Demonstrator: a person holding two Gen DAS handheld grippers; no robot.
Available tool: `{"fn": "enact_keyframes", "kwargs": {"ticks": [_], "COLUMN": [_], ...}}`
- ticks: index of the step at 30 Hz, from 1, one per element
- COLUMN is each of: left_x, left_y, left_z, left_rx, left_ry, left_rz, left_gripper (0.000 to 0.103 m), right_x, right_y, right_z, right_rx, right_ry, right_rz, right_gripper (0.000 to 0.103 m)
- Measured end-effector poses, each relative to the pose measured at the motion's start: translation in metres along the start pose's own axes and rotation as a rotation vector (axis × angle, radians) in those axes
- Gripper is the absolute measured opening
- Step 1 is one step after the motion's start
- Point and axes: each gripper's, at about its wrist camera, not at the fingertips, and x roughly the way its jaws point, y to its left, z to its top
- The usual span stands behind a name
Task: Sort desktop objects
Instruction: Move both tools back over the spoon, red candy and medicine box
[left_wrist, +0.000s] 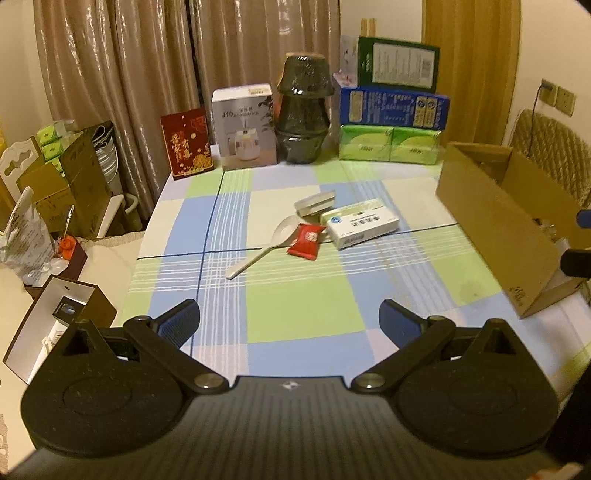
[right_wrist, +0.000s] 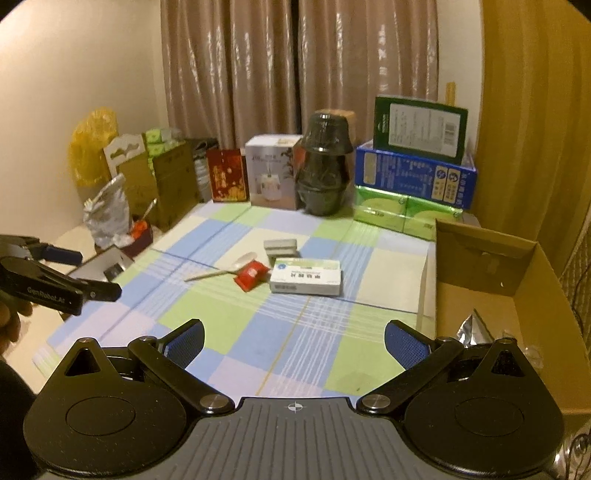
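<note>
while both tools hover short of the pile, nothing is in hand: the left hand-held gripper has its jaws spread wide and empty, and the right hand-held gripper is just as wide, just as empty. out in the middle of the checked worktop sits the little cluster to sort: a white spoon, a red packet touching the spoon's bowl, a white medicine box just beside the packet, and a grey stapler-like block behind them. the cardboard box waits open at the right edge, looking like the drop-off.

my call for a clean pick: take the medicine box first, it's the outermost piece on the carton side. come down square across its narrow width so the pads grip flat faces, and lift straight up so the packet isn't dragged along. the spoon looks trickier, thin and flat; pinch the handle, not the bowl.

only the right wrist view looks down into the carton, showing a silver foil pouch already inside, and it catches the other gripper from the side. the left wrist view alone shows an open grey tray off the worktop's left edge.
</note>
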Motion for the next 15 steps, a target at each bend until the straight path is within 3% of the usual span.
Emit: {"fn": "enact_keyframes", "kwargs": {"ticks": [15], "left_x": [0.118], "left_y": [0.009], "left_z": [0.017], "left_rx": [-0.009], "left_ry": [0.004], "left_rz": [-0.019], "left_gripper": [0.101], "right_x": [0.12], "right_y": [-0.015], "right_z": [0.009], "right_rx": [-0.014], "right_ry": [0.074], "right_rz": [-0.003], "right_gripper": [0.101]}}
